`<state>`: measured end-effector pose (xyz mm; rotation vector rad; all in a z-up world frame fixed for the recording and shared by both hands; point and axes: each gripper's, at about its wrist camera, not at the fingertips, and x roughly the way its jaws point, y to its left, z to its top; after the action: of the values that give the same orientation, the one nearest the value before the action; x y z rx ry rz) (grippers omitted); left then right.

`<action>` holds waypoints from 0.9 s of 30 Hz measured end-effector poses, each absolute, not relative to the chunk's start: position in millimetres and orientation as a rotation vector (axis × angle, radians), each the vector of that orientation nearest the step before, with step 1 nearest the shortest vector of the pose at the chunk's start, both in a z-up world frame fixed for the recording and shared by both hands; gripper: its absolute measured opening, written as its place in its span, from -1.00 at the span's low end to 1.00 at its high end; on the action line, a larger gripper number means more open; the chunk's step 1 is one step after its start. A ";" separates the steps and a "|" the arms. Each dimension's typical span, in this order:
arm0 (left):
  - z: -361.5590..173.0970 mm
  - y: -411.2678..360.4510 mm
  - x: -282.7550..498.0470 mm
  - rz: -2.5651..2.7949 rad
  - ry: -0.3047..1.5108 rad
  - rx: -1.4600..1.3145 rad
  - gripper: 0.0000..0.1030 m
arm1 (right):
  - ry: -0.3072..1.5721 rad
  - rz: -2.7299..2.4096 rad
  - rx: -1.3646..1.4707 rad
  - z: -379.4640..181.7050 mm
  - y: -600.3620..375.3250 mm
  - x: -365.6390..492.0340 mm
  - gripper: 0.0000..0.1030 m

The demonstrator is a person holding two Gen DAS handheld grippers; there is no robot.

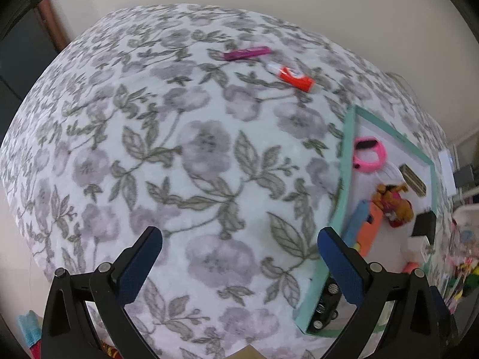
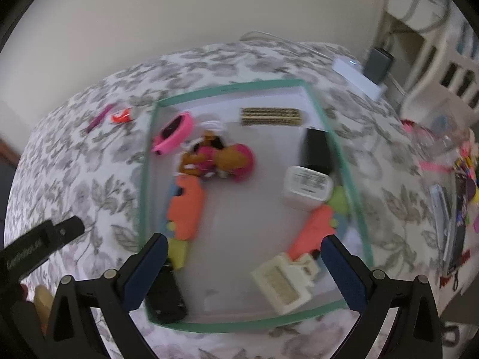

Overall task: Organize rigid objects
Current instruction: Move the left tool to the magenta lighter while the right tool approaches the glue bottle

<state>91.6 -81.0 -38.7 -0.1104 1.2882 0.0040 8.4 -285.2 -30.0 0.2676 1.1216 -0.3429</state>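
Here the teal-rimmed tray (image 2: 329, 131) lies on the floral cloth (image 1: 179, 155), and the right wrist view looks straight down into it. Along its left side, from far to near, lie a pink band (image 2: 175, 131), an orange toy piece (image 2: 185, 209) with a yellow-green bit at its near end, and a black block (image 2: 166, 296) in the near left corner. In the middle sits a brown and pink plush figure (image 2: 221, 157). Farther right are a striped black-and-tan bar (image 2: 271, 116) near the far rim, a black box (image 2: 317, 149), a white charger block (image 2: 307, 188), a second orange piece (image 2: 314, 230) and a cream boxy thing (image 2: 281, 284) that is too blurred to name. The cloth covers a rounded surface, perhaps a bed, set against a plain pale wall. Outside the tray, well apart from it on the far cloth, lie a magenta tube (image 1: 247, 53) and, just beside it, an orange-and-white glue stick (image 1: 295, 77). The left hand-held gripper (image 1: 239, 239) hangs over bare cloth left of the tray, its blue-padded jaws spread wide with nothing between them. The right hand-held gripper (image 2: 244, 245) hovers over the tray's near half, its jaws likewise wide apart and gripping nothing. White furniture and a colourful clutter stand to the right of the cloth.
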 end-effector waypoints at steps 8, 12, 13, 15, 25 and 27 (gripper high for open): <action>-32.7 -41.6 99.6 0.115 1.258 -0.146 1.00 | 1.116 -0.243 0.220 -28.1 -248.3 22.9 1.00; -29.1 -33.9 102.4 0.134 1.239 -0.140 1.00 | 1.111 -0.226 0.219 -26.0 -243.9 28.0 1.00; -28.2 -33.0 102.9 0.135 1.235 -0.140 1.00 | 1.110 -0.225 0.219 -25.7 -243.3 28.9 1.00; -26.8 -32.1 103.8 0.133 1.230 -0.134 1.00 | 1.108 -0.224 0.221 -25.1 -243.4 30.2 1.00; -29.0 -31.4 138.3 0.074 1.249 -0.087 1.00 | 1.097 -0.235 0.186 -18.8 -245.6 57.3 1.00; -26.8 -30.1 154.1 0.041 1.244 -0.083 1.00 | 1.089 -0.219 0.177 -16.1 -243.5 72.4 1.00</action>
<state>154.1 -30.1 -26.8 -0.0826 1.2441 0.0413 72.4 -243.5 -16.1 0.1772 1.0894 -0.2187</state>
